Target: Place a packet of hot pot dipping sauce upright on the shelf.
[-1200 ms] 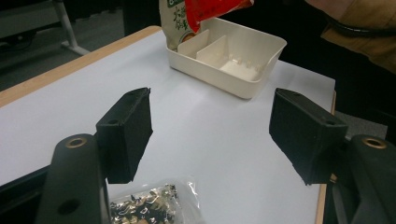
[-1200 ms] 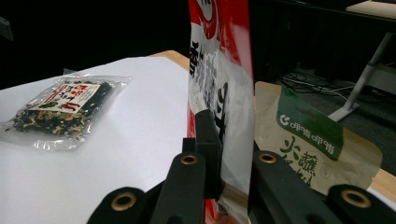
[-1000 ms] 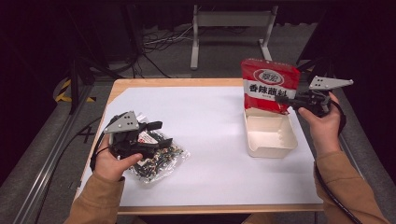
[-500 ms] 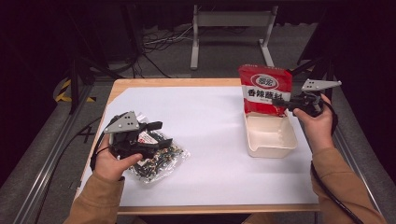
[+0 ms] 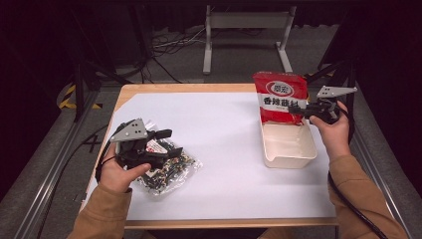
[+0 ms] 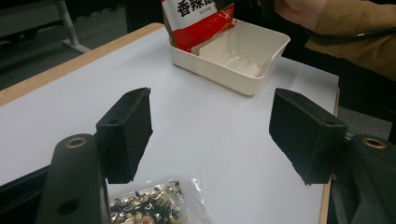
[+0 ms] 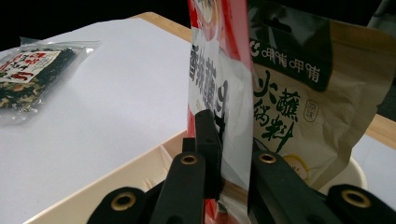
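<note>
A red snack pouch (image 5: 280,97) stands upright with its bottom end in the far part of a cream tray (image 5: 289,158) at the table's right. My right gripper (image 5: 299,108) is shut on the pouch's right edge; in the right gripper view the jaws pinch the pouch (image 7: 219,84) between them, above the tray's rim (image 7: 112,182). At the left, my left gripper (image 5: 169,143) rests over a clear bag of dark snack mix (image 5: 171,168), jaws open and nothing between them. In the left gripper view the bag (image 6: 156,205) lies below the open jaws.
A white sheet (image 5: 219,144) covers the wooden table. The tray's near half (image 6: 243,58) holds nothing. Dark floor, cables and a metal stand (image 5: 246,22) lie beyond the far edge. A person's sleeves come in from the bottom.
My right gripper has come down and slightly left with the red pouch, bringing its bottom end lower into the tray. The left gripper and the clear bag have stayed put.
</note>
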### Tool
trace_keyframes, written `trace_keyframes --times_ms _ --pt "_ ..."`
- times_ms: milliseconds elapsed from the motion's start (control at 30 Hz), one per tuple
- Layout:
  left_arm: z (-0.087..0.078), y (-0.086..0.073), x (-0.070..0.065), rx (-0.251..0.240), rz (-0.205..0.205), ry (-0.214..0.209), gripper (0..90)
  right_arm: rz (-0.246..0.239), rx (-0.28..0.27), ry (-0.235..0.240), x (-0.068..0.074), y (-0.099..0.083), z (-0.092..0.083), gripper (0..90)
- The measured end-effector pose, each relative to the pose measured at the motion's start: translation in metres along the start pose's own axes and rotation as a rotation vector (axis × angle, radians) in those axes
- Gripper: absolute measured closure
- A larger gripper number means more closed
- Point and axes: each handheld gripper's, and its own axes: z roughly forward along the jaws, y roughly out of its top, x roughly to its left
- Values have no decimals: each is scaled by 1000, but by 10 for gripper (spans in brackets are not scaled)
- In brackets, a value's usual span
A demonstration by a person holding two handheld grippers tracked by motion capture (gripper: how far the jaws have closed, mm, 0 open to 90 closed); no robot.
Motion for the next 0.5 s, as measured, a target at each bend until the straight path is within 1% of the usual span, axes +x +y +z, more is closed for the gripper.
trace_keyframes --times_ms 167,233,267,333,367,433,467,500 --pt "-2 -1 1 -3 -13 0 304 3 -5 -1 -5 -3 3 867" --pt "-2 -1 2 -6 -9 -2 305 5 -1 -8 -8 -7 5 868" --pt "-2 -1 1 -6 -15 -3 305 7 1 -12 -8 -8 6 868" --pt "-2 -1 1 -5 -16 -3 306 7 2 -17 -9 -9 7 868" --pt "-1 -1 1 -2 -12 -3 306 1 0 -30 -9 -10 8 868" --pt "-1 -1 1 1 -11 -3 309 -1 -1 -35 -9 -10 8 868" --pt "-1 -1 1 1 -20 -3 310 -11 9 -48 -9 -11 10 868" --pt "-1 -1 2 1 -13 -2 312 -17 13 -54 -8 -11 11 867"
